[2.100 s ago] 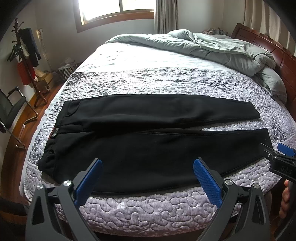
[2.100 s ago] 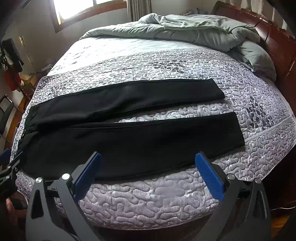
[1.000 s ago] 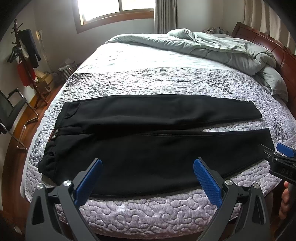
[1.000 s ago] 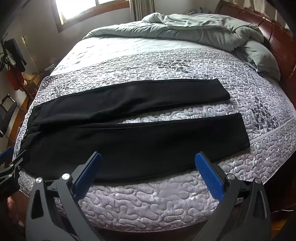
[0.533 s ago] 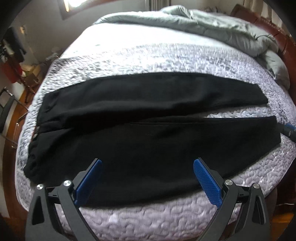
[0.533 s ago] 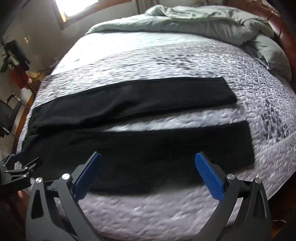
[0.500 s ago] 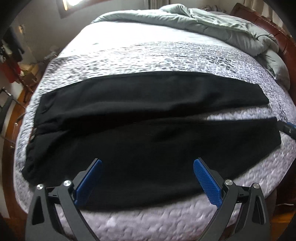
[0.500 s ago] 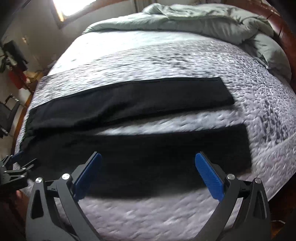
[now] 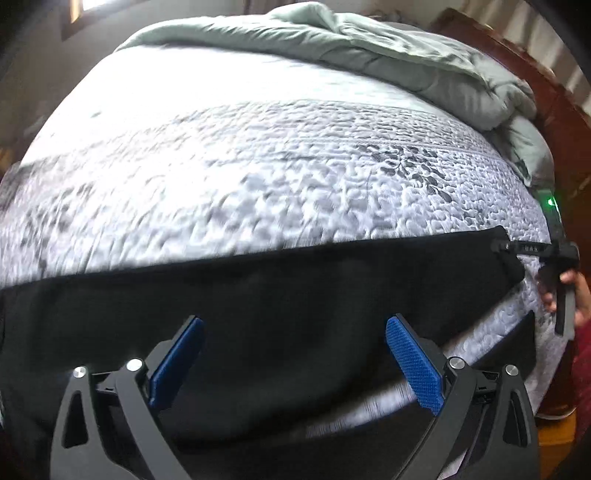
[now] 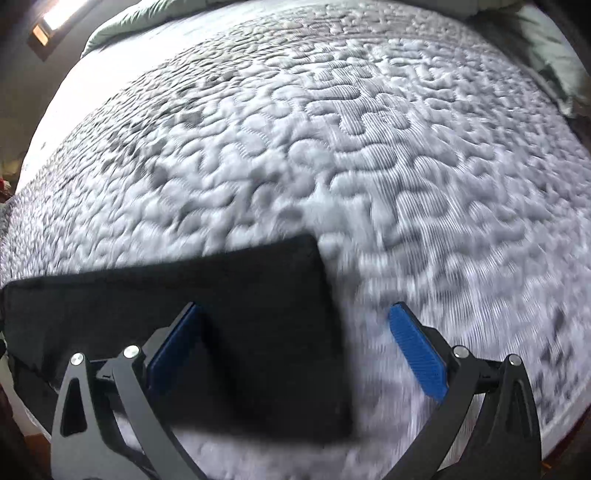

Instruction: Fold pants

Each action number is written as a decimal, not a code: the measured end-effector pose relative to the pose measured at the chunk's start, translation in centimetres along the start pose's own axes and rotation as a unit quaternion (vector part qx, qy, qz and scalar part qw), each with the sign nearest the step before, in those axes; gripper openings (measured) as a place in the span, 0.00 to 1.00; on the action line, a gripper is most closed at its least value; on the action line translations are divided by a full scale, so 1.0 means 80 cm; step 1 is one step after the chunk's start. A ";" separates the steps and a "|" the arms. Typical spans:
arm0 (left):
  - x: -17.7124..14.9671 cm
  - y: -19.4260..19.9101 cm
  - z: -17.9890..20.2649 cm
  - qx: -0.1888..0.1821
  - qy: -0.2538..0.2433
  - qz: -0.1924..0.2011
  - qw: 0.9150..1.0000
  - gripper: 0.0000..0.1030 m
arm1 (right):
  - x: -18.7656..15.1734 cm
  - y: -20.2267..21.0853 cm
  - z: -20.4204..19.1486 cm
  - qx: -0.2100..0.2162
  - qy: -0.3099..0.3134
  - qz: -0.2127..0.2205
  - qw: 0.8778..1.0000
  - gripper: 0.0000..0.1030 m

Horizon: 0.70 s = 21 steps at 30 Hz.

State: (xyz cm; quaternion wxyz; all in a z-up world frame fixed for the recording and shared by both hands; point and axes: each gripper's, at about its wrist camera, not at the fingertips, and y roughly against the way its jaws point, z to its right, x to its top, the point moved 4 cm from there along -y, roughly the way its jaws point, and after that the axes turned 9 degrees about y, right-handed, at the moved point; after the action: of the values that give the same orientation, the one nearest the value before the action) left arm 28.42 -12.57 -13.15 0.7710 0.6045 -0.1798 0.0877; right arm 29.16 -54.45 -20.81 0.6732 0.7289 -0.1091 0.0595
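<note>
Black pants (image 9: 295,288) lie lengthwise across the quilted bedspread (image 9: 258,166), legs pointing right. My left gripper (image 9: 295,363) hovers open low over the middle of the pants, its blue pads (image 9: 413,365) wide apart. In the left wrist view, a hand (image 9: 578,295) holds the right gripper (image 9: 532,249) at the cuff of the far leg. In the right wrist view, a black cuff end (image 10: 266,314) lies between the open fingers of the right gripper (image 10: 295,352), nearer its left pad (image 10: 173,350). Both views are blurred by motion.
A grey-green duvet (image 9: 369,48) is bunched at the head of the bed against a dark wooden headboard (image 9: 535,92). Bare quilted bedspread (image 10: 369,147) stretches beyond the cuffs. A window (image 10: 48,26) shows at the far left corner.
Both grippers have swung forward and down, close over the pants. The right one has gone to the cuff end of the legs. Both remain open.
</note>
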 end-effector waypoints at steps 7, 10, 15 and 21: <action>0.041 -0.063 0.048 -0.001 -0.082 -0.033 0.996 0.96 | -0.011 0.010 -0.027 0.024 0.080 0.039 0.996 0.42; 0.052 -0.088 0.072 -0.012 -0.111 -0.046 0.993 0.96 | -0.023 0.031 -0.034 -0.006 0.119 0.049 0.992 0.05; 0.067 -0.114 0.110 -0.052 -0.200 -0.055 0.977 0.96 | -0.026 0.091 -0.016 0.081 0.097 0.111 0.986 0.04; 0.064 -0.136 0.137 -0.150 -0.253 -0.129 0.947 0.96 | -0.029 0.144 -0.022 0.127 0.106 0.165 0.972 0.04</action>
State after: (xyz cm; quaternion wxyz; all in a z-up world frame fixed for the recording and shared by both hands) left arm 35.10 -26.28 -18.76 0.7866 0.5024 -0.3005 -0.1963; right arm 24.25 -53.34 -10.04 0.5634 0.7702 -0.1477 0.2600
